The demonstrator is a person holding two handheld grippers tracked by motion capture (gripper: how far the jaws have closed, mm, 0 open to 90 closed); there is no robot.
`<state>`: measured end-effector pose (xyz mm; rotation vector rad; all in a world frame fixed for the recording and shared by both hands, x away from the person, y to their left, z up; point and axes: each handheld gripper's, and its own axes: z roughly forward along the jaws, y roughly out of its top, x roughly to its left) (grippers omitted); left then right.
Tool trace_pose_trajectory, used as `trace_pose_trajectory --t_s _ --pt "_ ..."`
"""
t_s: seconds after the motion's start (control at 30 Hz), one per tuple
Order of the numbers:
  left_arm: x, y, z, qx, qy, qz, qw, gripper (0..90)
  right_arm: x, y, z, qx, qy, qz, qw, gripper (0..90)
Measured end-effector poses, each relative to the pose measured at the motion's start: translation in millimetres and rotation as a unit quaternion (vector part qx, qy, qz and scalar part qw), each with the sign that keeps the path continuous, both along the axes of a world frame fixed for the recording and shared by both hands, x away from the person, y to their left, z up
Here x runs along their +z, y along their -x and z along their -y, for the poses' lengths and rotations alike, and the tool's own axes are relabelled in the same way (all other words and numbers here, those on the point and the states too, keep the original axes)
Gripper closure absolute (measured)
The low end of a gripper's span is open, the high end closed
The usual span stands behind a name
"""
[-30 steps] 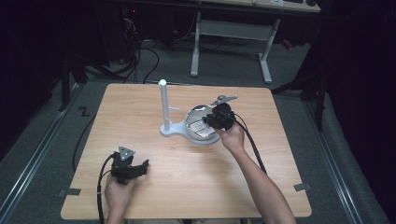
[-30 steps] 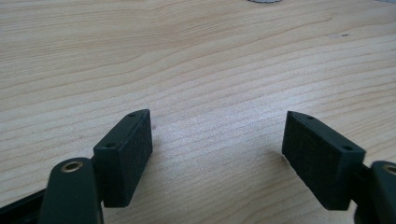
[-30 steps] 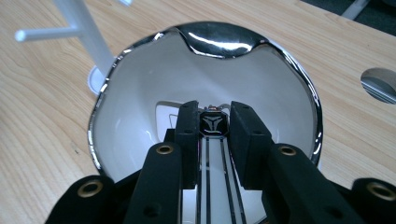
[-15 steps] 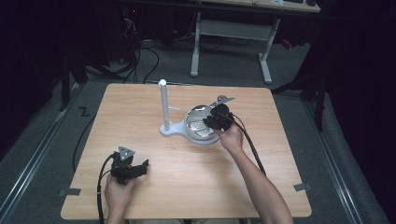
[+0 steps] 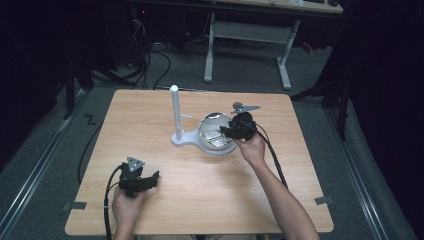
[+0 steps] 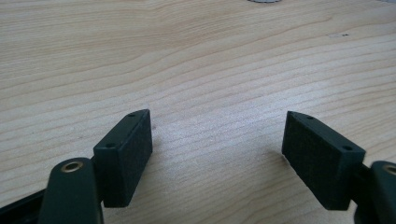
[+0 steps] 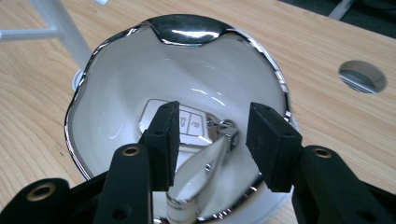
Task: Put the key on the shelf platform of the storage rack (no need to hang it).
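Observation:
A white bowl with a chrome rim [image 7: 264,53] sits mid-table on the base of a white stand [image 5: 175,112]. A car key fob [image 7: 187,122] lies inside it, with a metal ring [image 7: 225,130] and a shiny strap [image 7: 198,170] attached. My right gripper [image 7: 212,135] hangs open over the bowl [image 5: 212,116], with the ring and the fob's end between its jaws. In the high view this gripper [image 5: 227,131] reaches in from the bowl's right. My left gripper [image 6: 217,140] is open above bare wood, near the table's front left [image 5: 150,177].
A thin side arm sticks out from the stand's post [image 7: 60,23]. A round grey grommet hole [image 7: 363,74] lies in the tabletop beyond the bowl. Cables trail from both grippers toward the front edge. Bare wood surrounds the left gripper.

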<state>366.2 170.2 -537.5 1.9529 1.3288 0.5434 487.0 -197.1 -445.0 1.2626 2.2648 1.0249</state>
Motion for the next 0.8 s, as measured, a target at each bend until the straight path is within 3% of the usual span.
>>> trace_pose_trajectory --t_s 0.4,0.8 --pt "0.0 0.1 0.2 0.000 -0.002 0.000 1.0000 24.9 13.3 12.7 18.4 -0.006 -0.004 0.016 0.9998 52.8" --pt "-0.1 0.1 0.6 0.001 -0.002 0.001 1.0000 25.0 21.8 30.0 45.5 -0.022 -0.029 0.030 0.9989 52.2"
